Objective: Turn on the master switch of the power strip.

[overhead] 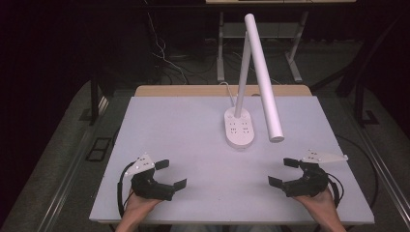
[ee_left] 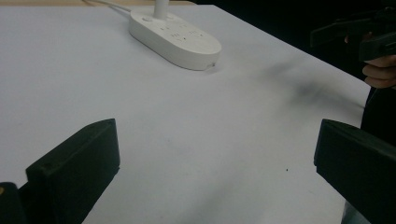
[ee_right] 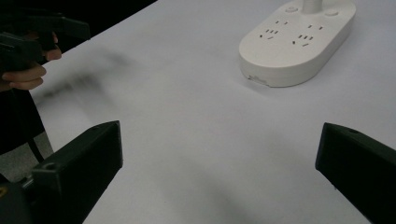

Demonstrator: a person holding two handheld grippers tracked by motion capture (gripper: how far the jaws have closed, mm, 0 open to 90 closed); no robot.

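Observation:
A white desk lamp (overhead: 258, 72) stands at the back middle of the white table (overhead: 193, 130), its oval base (overhead: 240, 127) carrying sockets and buttons. That base also appears in the left gripper view (ee_left: 175, 37) and in the right gripper view (ee_right: 296, 42). My left gripper (overhead: 170, 174) rests near the front left, jaws wide apart with nothing between them. Near the front right sits my right gripper (overhead: 284, 171), open and empty as well. Both point toward the table's middle.
The lamp's long white head (overhead: 263, 77) slants down over the table to the right of the base. A white cable (overhead: 227, 92) runs from the base off the back edge. Desk legs and cables stand on the dark floor behind.

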